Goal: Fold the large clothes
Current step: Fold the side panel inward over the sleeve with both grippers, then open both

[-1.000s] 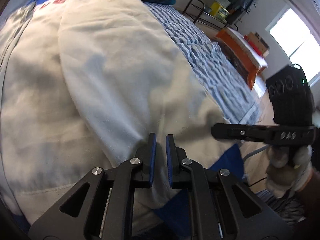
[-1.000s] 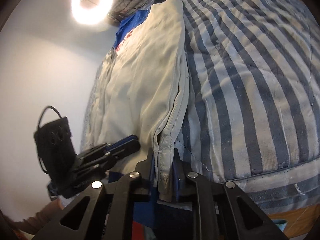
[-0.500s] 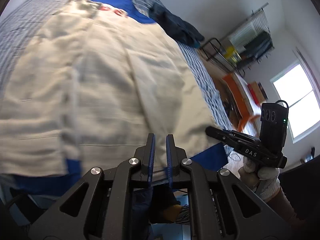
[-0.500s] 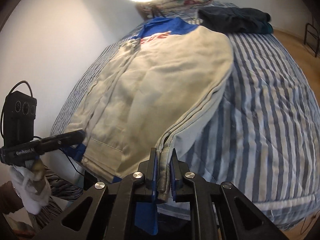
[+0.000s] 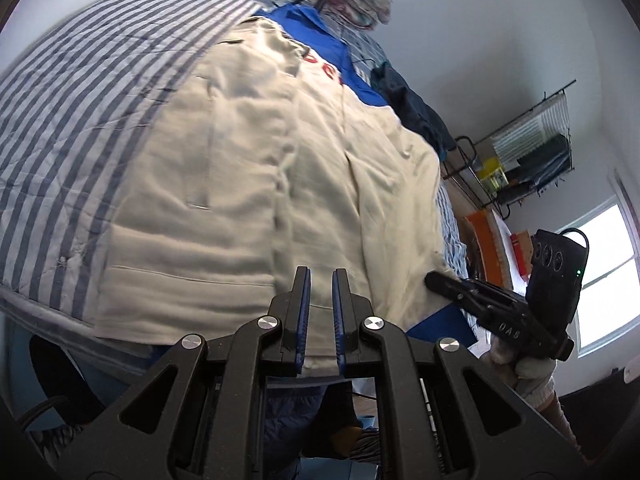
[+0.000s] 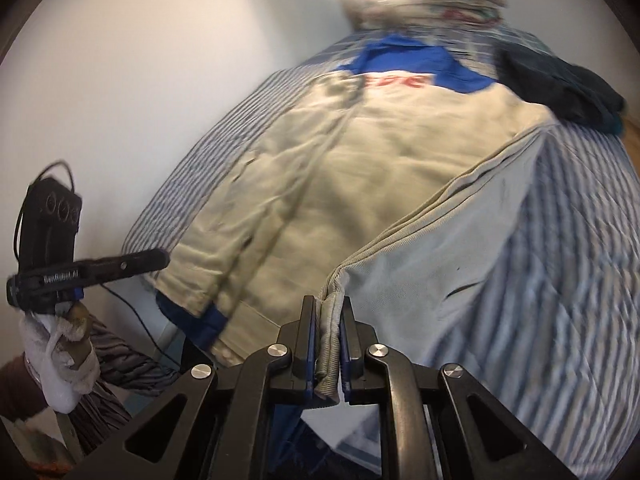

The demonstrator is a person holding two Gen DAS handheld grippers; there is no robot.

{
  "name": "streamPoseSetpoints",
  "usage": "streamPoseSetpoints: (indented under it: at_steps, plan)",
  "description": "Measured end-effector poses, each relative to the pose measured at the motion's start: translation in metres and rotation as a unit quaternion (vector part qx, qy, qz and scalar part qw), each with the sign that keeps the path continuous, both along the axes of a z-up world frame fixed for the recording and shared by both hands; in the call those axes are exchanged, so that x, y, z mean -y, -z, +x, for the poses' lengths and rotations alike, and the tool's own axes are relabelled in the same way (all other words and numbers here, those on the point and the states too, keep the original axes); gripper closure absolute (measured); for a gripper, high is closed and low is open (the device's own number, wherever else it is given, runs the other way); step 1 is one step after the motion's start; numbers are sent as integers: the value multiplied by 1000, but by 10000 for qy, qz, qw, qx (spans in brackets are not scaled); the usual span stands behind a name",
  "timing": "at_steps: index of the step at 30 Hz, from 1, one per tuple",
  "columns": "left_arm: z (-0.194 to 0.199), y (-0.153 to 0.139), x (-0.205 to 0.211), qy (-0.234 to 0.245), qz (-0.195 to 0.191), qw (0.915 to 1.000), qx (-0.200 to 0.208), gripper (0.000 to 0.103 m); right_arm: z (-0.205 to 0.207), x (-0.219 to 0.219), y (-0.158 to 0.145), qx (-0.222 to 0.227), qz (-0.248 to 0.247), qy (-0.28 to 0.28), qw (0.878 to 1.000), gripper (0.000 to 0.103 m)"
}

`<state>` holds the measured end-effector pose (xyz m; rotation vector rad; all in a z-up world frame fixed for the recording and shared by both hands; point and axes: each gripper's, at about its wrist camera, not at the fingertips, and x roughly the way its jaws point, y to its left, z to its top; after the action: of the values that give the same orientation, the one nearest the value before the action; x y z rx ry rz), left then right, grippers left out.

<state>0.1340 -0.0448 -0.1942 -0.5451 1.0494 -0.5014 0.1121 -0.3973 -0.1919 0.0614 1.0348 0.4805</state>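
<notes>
A large cream cotton jacket with a blue collar and red lettering (image 5: 256,184) lies spread along the blue-and-white striped quilt on the bed (image 5: 68,120), its collar end toward the far wall and its hem at the near edge of the bed. A dark navy bundle of clothing (image 6: 560,88) sits on the quilt just beside the jacket's collar end.

The right gripper (image 6: 328,344) has its blue-padded fingers (image 6: 309,344) closed narrowly on a thick ribbed band of the jacket, the stacked edge of the side nearest it. From that pinch the fabric rises in a taut ridge running back toward the collar, with the pale inner face showing beneath it, so this side is lifted off the quilt. Gripping the layered band together probably keeps the edges aligned for turning this side over the jacket's middle.

The left gripper (image 5: 320,320) hovers over the jacket's hem, its fingers (image 5: 301,316) set narrowly apart with nothing between them; cream cloth shows through the gap. In the right wrist view it sits at the jacket's other lower corner, near a blue cuff (image 6: 208,320), likely placed to steady or take that corner.

The fold looks early: most of the jacket is flat and unfolded.
</notes>
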Motion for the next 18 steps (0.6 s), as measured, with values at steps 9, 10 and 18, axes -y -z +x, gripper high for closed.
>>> streamPoseSetpoints:
  at_steps: [9, 10, 18]
  plan:
    - [10, 28, -15, -163, -28, 9993, -321, 95, 18, -64, 50, -625, -505, -848, 9931, 95]
    - [11, 32, -15, -153, -53, 9991, -380, 95, 17, -68, 53, -655, -578, -917, 9919, 95]
    - [15, 36, 1, 98, -192, 9985, -499, 79, 27, -47, 63, -1295, 443, -823, 9872, 68]
